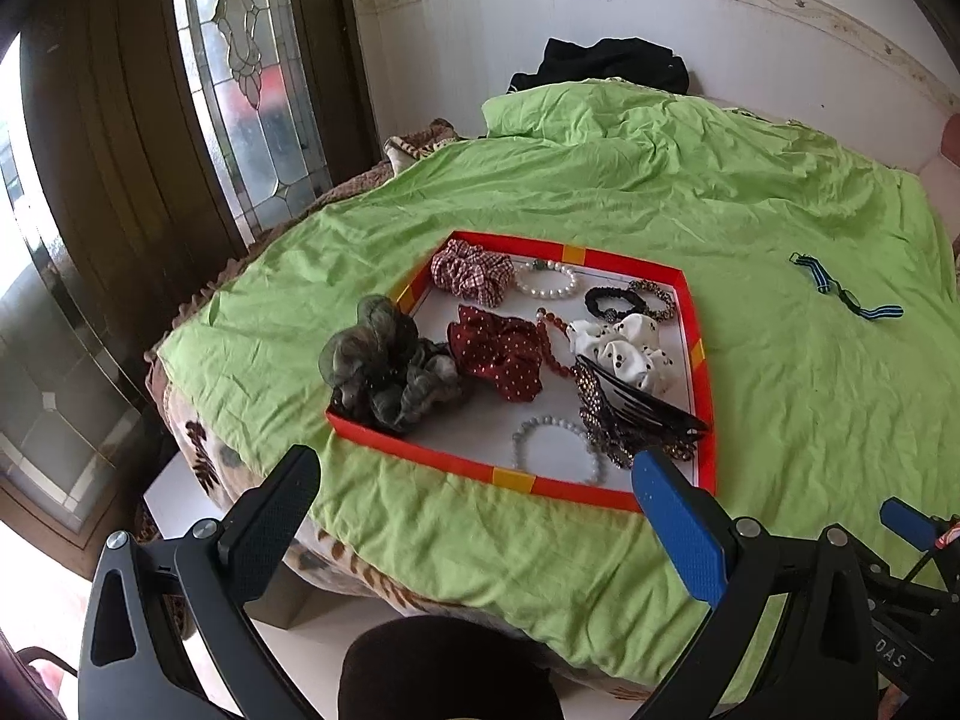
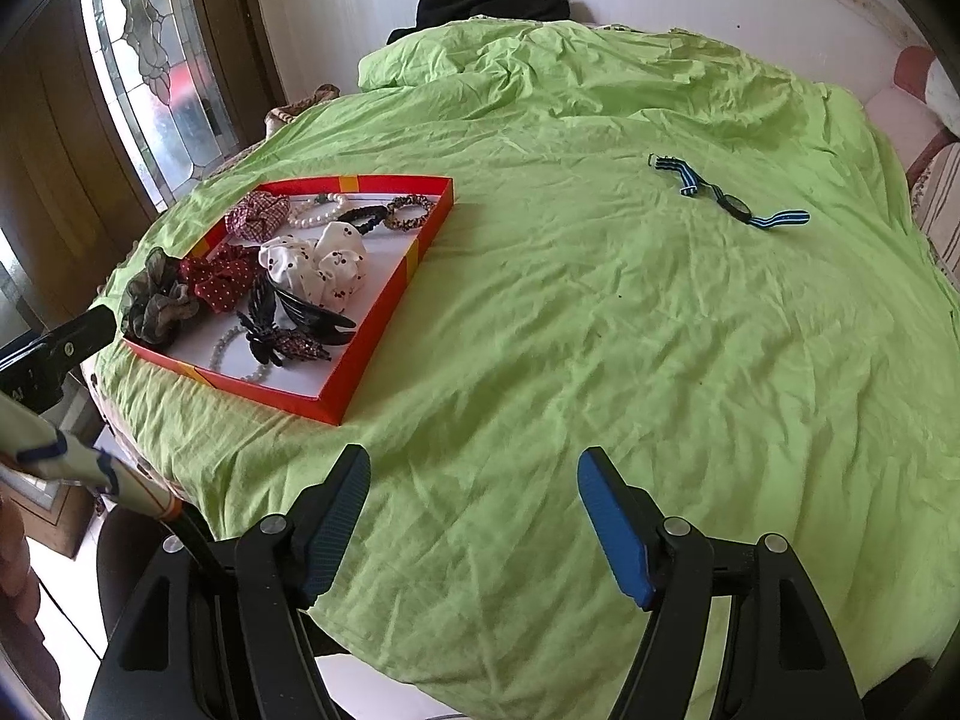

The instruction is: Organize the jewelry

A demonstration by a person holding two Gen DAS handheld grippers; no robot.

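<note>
A red cardboard tray lies on the green bedsheet. It holds scrunchies, bead bracelets, hair ties and a black claw clip. A grey-green scrunchie hangs over the tray's left rim. A blue-striped watch lies alone on the sheet, far right of the tray. My left gripper is open and empty just before the tray's near edge. My right gripper is open and empty over bare sheet, right of the tray.
A dark garment lies at the far end of the bed against the white wall. A wooden door with leaded glass stands to the left. The bed's near edge drops to a pale floor.
</note>
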